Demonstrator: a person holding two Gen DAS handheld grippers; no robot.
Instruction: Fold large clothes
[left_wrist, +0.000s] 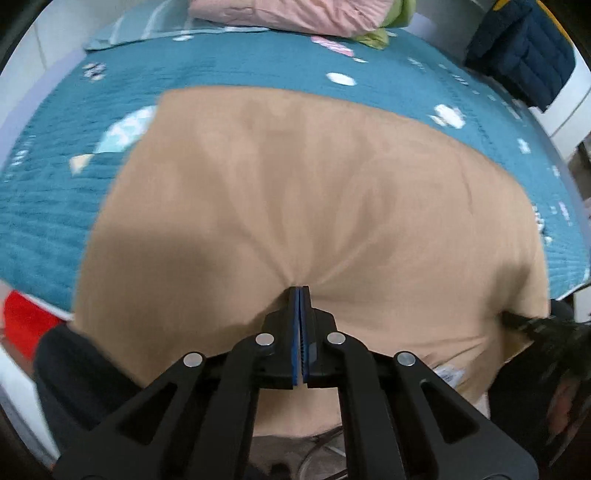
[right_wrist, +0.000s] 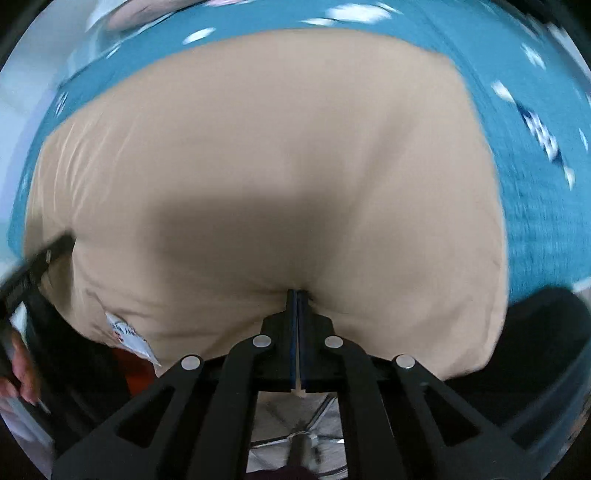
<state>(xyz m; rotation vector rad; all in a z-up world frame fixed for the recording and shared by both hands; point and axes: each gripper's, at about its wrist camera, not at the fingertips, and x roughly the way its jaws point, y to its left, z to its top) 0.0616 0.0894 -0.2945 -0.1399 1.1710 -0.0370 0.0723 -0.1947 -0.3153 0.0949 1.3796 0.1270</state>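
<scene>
A large tan garment lies spread over a teal patterned bedspread and hangs past the near edge of the bed. My left gripper is shut on the garment's near edge, and creases fan out from the pinch. My right gripper is shut on the same garment, further right along that edge. A white care label hangs from the hem between the two grippers; it also shows in the left wrist view. The right gripper shows at the right edge of the left view.
Folded pink and green clothes lie at the far side of the bed. A dark blue quilted item hangs at the far right. A red object sits below the bed's left edge. A chair base stands on the floor below.
</scene>
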